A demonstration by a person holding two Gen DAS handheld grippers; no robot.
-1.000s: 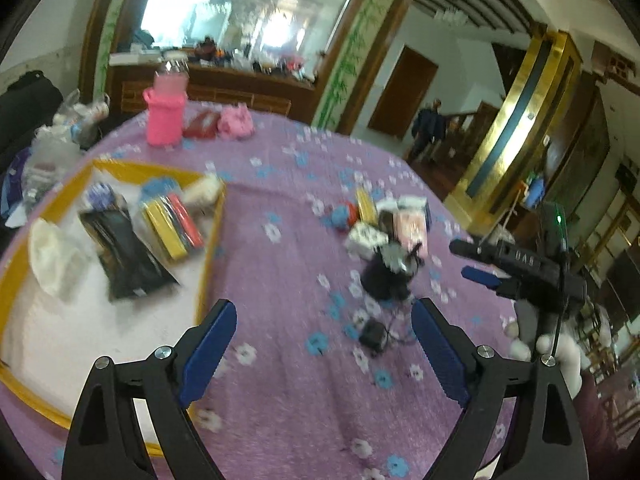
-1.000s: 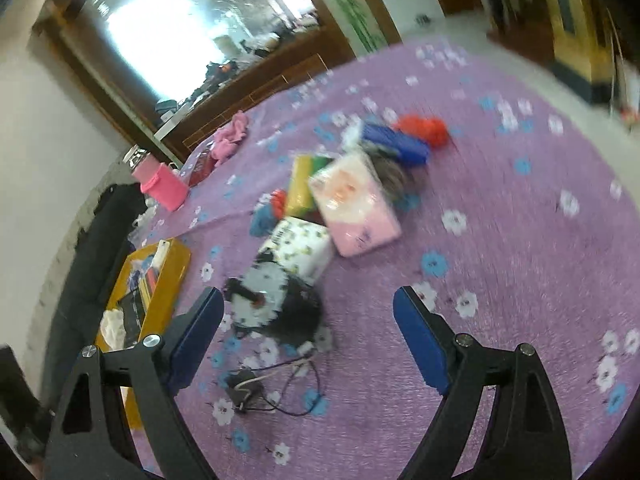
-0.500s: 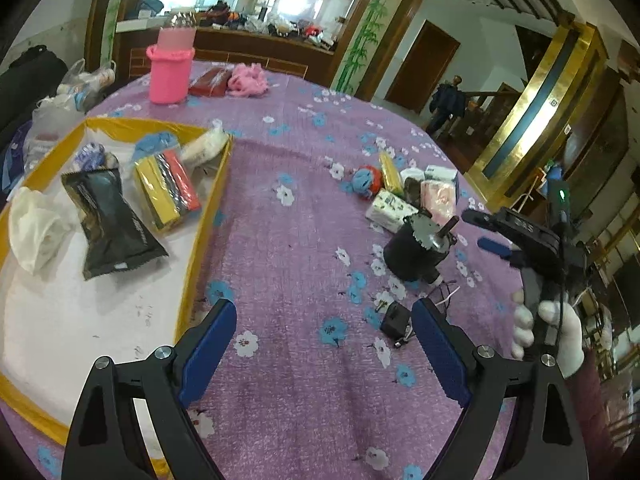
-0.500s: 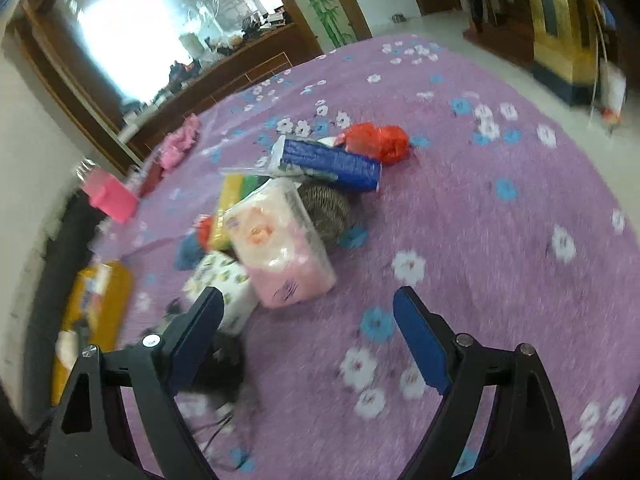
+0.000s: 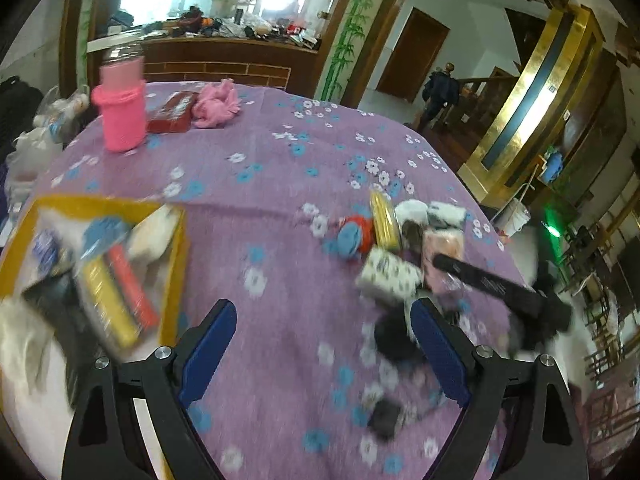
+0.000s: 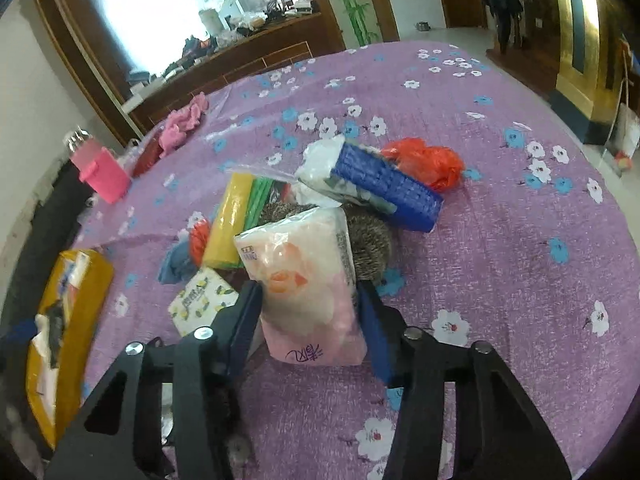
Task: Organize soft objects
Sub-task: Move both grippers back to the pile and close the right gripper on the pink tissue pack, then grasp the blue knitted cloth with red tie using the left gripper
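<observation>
My right gripper (image 6: 310,320) is closing on a pink tissue pack (image 6: 304,280); both blue pads touch its sides at the near end of a pile on the purple flowered cloth. Also in the pile are a lemon-print tissue pack (image 6: 200,300), a yellow sponge pack (image 6: 228,220), a blue-and-white pack (image 6: 384,188), a red bag (image 6: 428,160) and a brown knitted piece (image 6: 368,240). My left gripper (image 5: 324,340) hangs open over bare cloth between the pile and the yellow tray (image 5: 176,280), which holds several packs. The left wrist view is blurred.
A pink bottle (image 5: 120,116), a red box (image 5: 172,112) and a pink cloth (image 5: 216,104) sit at the table's far side. A black round device (image 5: 394,336) with a cable lies near my left gripper's right finger. The table edge curves close on the right.
My right gripper came forward and down onto the pink tissue pack and its jaws narrowed round it. My left gripper moved forward across the cloth, still open.
</observation>
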